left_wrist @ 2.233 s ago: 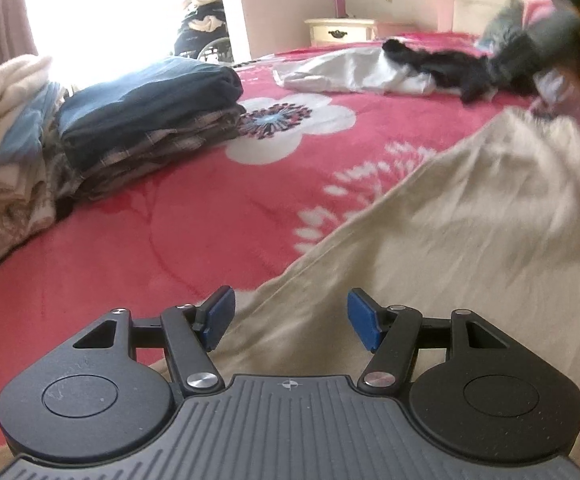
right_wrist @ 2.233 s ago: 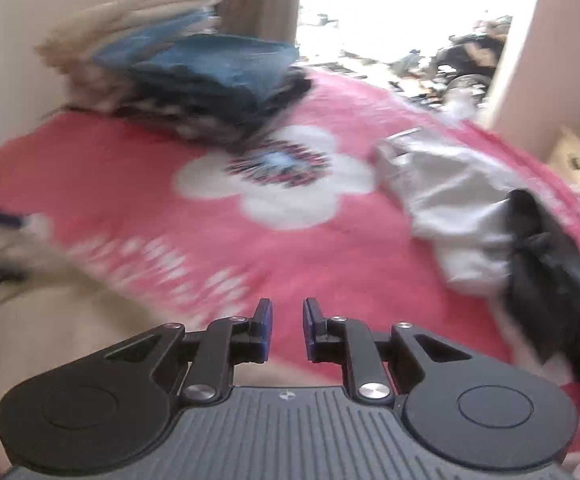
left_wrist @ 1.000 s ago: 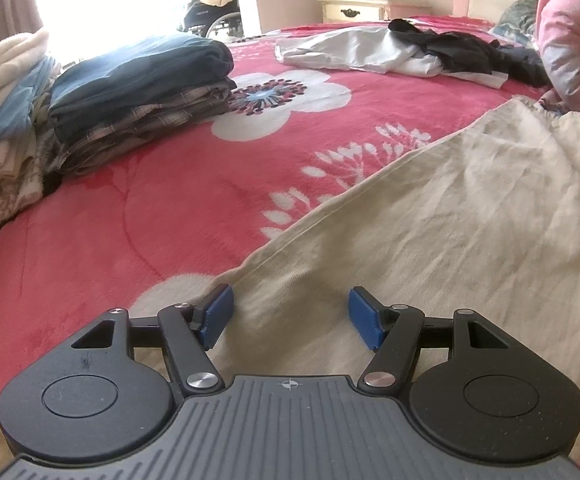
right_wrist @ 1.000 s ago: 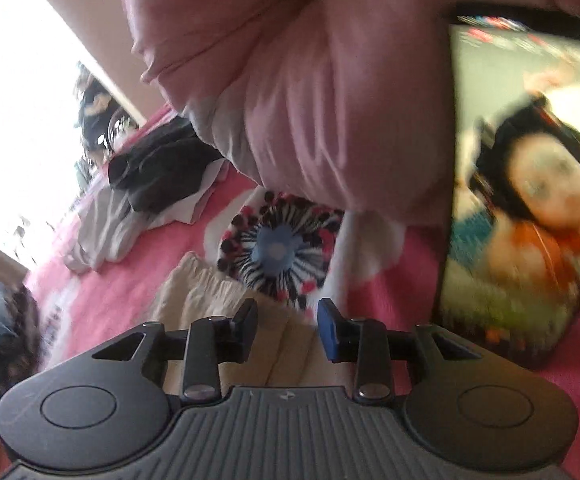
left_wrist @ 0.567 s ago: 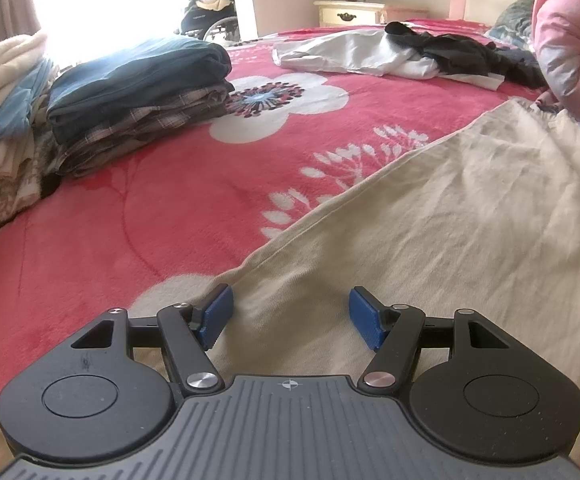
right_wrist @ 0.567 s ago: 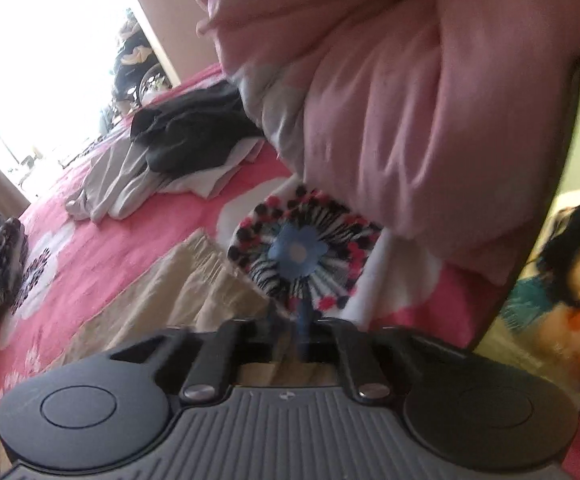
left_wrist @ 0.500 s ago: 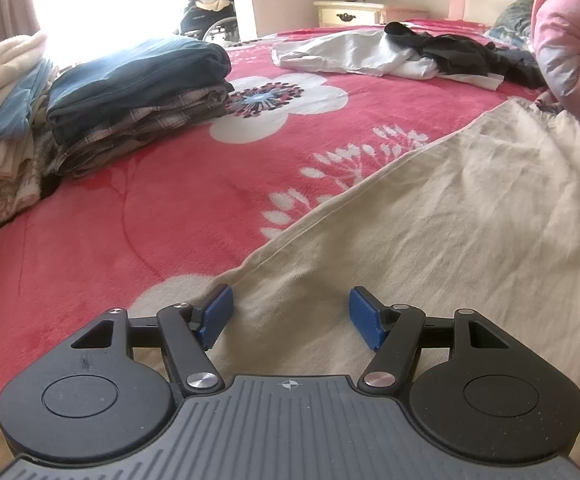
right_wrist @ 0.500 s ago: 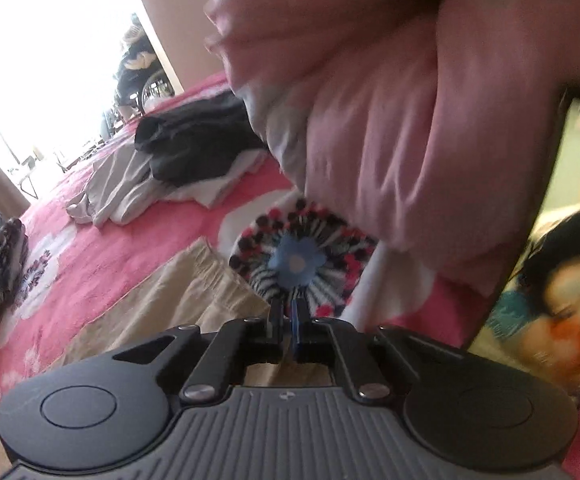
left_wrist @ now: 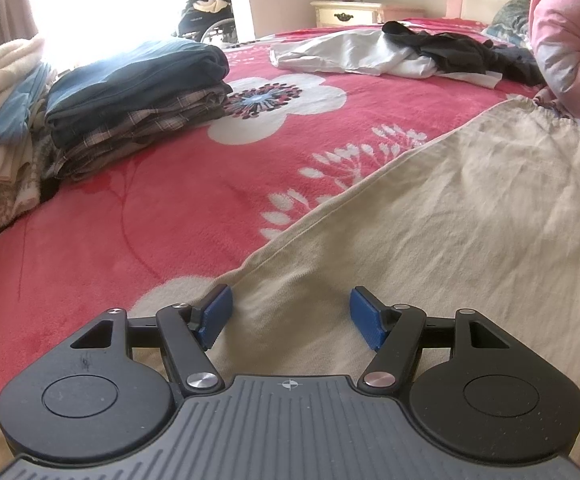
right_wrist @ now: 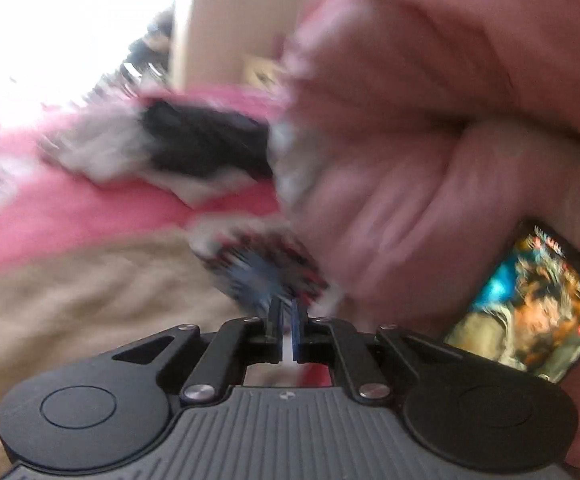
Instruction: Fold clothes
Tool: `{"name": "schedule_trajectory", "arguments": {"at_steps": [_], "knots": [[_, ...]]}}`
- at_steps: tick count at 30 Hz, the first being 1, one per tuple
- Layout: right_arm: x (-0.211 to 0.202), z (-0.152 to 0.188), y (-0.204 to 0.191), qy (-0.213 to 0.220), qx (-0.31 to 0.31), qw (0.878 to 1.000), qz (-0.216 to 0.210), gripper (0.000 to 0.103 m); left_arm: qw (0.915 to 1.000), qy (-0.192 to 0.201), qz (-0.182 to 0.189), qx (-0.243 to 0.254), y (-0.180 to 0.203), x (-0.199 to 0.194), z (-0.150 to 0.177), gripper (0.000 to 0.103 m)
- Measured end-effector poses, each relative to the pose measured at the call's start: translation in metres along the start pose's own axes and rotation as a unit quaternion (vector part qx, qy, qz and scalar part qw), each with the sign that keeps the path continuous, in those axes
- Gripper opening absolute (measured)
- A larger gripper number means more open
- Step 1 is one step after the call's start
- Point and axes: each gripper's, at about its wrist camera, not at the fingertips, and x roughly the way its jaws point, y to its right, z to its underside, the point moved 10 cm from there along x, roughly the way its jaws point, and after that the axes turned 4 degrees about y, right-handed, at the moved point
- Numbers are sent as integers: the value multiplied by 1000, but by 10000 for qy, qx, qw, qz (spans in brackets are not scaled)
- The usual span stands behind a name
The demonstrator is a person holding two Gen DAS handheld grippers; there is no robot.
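Trousers [left_wrist: 430, 220] stretch lengthwise toward pink bundle [left_wrist: 570, 32]; left tool [left_wrist: 290, 314] released, right tool [right_wrist: 288, 312] clenched.

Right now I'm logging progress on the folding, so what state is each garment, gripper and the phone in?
Beige garment: spread flat, unfolded.
Dark stack: folded.
Grey and black clothes: crumpled, unfolded.
Left gripper: open over the beige hem.
Right gripper: shut, grip unclear through blur.
Phone: screen lit.

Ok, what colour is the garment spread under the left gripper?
Plain beige garment; it shows best in the left wrist view.
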Motion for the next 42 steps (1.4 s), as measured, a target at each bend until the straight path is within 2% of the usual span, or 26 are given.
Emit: {"name": "schedule_trajectory", "arguments": {"at_steps": [2,3,5,7,9,10,12,14,17,21,24,27,29,30,33,35,37,39,40,42], "knots": [[-19,-1,-29,175,10,9962,-848,6,10000,5,-1,-8,0,0,0,66],[-26,5,-45,118,-51,9915,-1293,5,10000,12,-5,-9,0,0,0,67],[-28,22,-58,-6,-97,9881,-1535,5,10000,26,-8,-3,0,0,0,67],[-11,45,-44,-259,-3,9942,-1044,5,10000,35,-7,1,0,0,1,67],[3,58,-10,-251,389,9985,-275,2,10000,28,-7,19,0,0,0,67],[4,56,4,-224,574,9981,17,0,10000,21,-6,25,0,0,0,67],[-6,41,16,83,642,9974,304,3,10000,11,-5,18,-1,0,0,67],[-19,23,1,447,297,9986,-8,3,10000,3,-14,8,-1,0,0,67],[-26,15,-44,518,-240,9927,-1064,6,10000,-6,-33,15,-1,0,0,68],[8,34,-65,60,-593,9894,-1323,3,10000,-5,-41,8,-1,-1,0,68],[38,34,-15,57,5,9997,-251,0,10000,-14,-39,-7,-1,-1,0,68],[28,7,-6,456,134,9988,79,3,10000,-7,-37,0,-1,0,1,68],[19,-2,-33,525,34,9966,-638,4,10000,-14,-40,-17,-2,0,0,68],[15,-3,-54,478,-109,9918,-1181,4,10000,-19,-42,-27,-2,0,0,68],[22,1,-98,242,-545,9763,-2078,2,10000,-19,-38,-22,-2,0,0,68],[51,9,-96,-129,-455,9807,-1899,0,10000,-14,-37,-23,-2,0,0,68],[81,4,-66,-183,131,9918,-1259,0,10000,-15,-37,-23,-2,0,0,68],[92,-9,-35,-102,859,9936,-723,0,10000,-19,-38,-27,-2,1,0,68],[87,-16,-38,36,768,9941,-764,4,10000,-19,-35,-29,-2,1,0,68],[75,-29,-45,300,587,9940,-873,4,10000,-21,-31,-32,-2,1,0,68]]}}
